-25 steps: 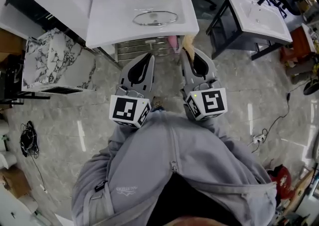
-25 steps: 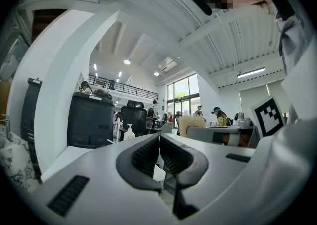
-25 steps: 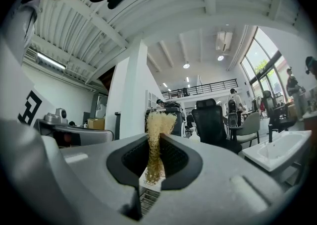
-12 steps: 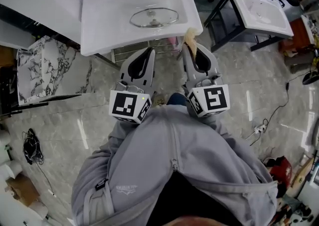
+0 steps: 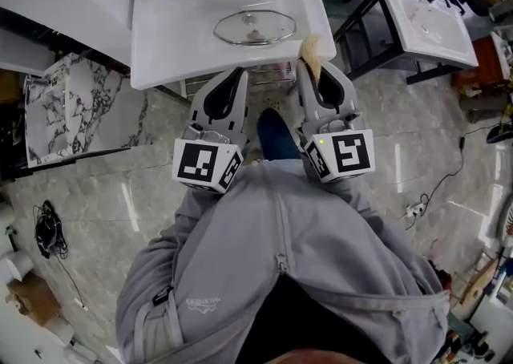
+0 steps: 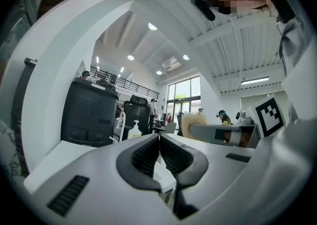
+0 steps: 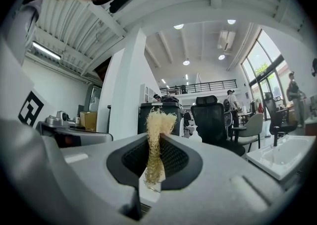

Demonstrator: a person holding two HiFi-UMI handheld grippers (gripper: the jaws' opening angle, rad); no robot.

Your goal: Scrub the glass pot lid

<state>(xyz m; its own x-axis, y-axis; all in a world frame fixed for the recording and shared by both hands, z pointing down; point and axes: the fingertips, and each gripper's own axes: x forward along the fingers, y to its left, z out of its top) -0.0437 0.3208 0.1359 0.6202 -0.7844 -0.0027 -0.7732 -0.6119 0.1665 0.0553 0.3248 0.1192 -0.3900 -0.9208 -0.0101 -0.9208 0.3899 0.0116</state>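
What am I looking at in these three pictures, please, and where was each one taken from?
No robot here: a person holds a two-jawed tool in each hand. The top-down picture comes from a camera on the person's head; the other two come from cameras riding on each tool, looking along its jaws. Ahead stands a white washbasin with a glass pot lid lying in its bowl. The left tool is shut and empty; the right tool grips a straw-coloured fibrous scrubber.
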